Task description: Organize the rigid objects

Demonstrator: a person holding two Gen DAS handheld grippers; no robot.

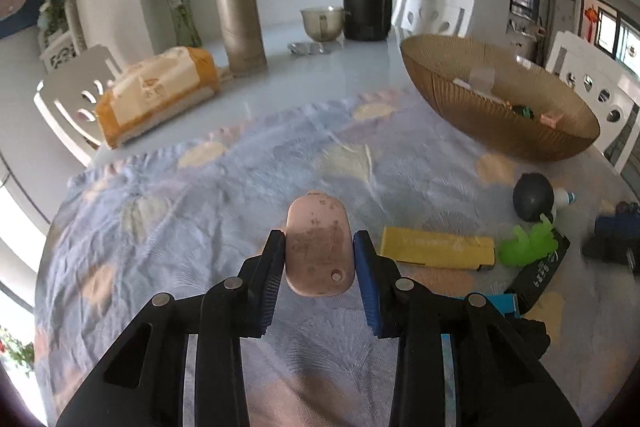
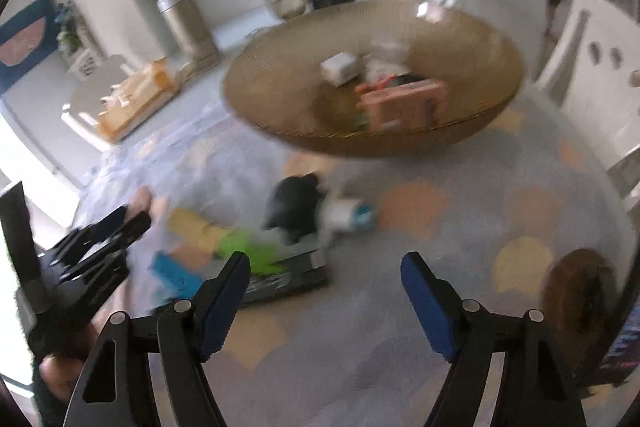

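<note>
Soft daylight fills both views, coming from overexposed windows to the left of each hand-held gripper, and shadows on the patterned cloth stay faint. The left wrist view is mostly sharp, softening toward the toys at its right edge. The right wrist view is smeared by motion blur, the ribbed bowl included. Fisheye curvature bends the edges, with dark vignetted corners.
</note>
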